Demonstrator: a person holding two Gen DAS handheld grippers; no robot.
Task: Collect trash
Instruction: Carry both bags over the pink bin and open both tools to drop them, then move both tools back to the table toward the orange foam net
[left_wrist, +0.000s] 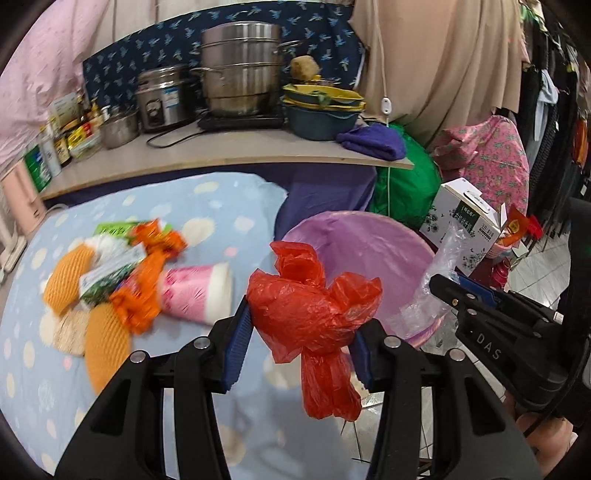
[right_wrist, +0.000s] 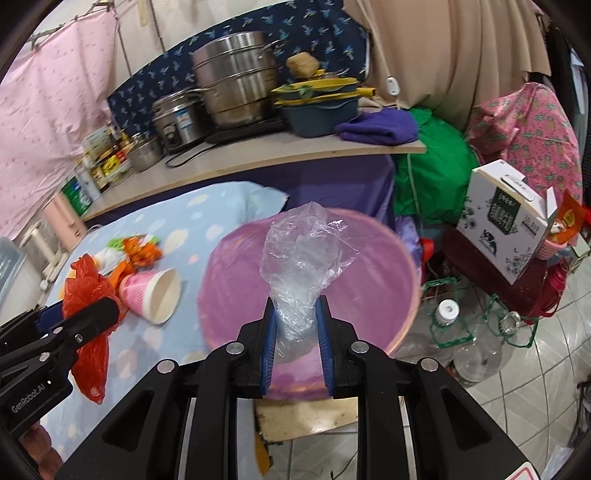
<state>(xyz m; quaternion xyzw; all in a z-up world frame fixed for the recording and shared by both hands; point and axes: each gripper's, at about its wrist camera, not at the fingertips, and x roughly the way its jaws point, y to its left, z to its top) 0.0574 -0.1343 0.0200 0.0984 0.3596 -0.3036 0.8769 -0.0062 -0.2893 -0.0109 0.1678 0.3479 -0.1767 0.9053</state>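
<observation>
A bin (right_wrist: 369, 236) stands just off the bed's (left_wrist: 44, 387) right edge. A cup (right_wrist: 155, 291) lies on the bed left of it, wrappers (left_wrist: 122, 266) farther left. A shelf (left_wrist: 221, 155) with pots (left_wrist: 240, 74) runs behind.

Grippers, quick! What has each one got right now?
Left gripper: shut on the red plastic bag.
Right gripper: shut on the clear plastic bag, above the pink bin.

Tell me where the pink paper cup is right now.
The pink paper cup lies on its side on the dotted blue cloth, between the trash pile and the pink bin.
</observation>
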